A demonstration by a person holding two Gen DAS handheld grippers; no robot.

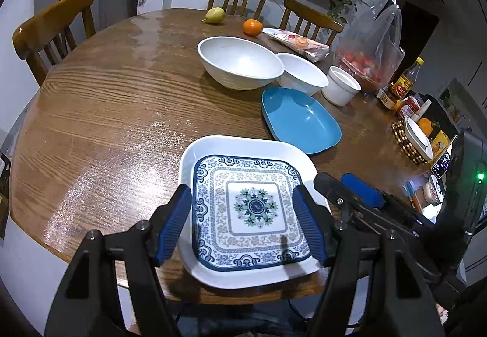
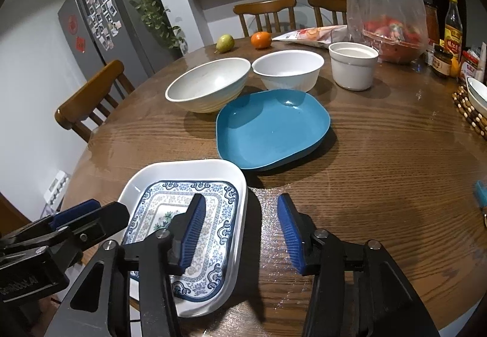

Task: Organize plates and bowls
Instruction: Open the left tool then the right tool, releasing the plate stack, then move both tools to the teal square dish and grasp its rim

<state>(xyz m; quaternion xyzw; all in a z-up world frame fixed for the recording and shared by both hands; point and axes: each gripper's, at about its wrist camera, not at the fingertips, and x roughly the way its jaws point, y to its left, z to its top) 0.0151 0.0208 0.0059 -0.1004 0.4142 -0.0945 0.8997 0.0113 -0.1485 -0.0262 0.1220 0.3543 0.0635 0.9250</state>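
Both my grippers are over the near edge of the round wooden table (image 1: 100,111). Left gripper (image 1: 246,224) jaws are parted and straddle the patterned plate (image 1: 252,209), blue pads above its left and right sides; nothing pinched, as far as I can see. Right gripper (image 2: 240,233) is also parted, holding nothing: its left pad is over the patterned plate's right part, its right pad over bare table just beside the plate.

The patterned plate sits nested inside the white square plate (image 1: 194,154) at the near table edge. Blue plate (image 2: 271,130) lies flat just behind them, apart from the white one. Behind it in a row: large white bowl (image 2: 210,84), medium white bowl (image 2: 287,69), small white cup-shaped bowl (image 2: 353,66). The two bowls look close to touching; can't tell for sure. A pear (image 2: 225,43) and an orange (image 2: 261,40) are at the far edge, a plastic bag (image 2: 386,2) of red produce to the right.
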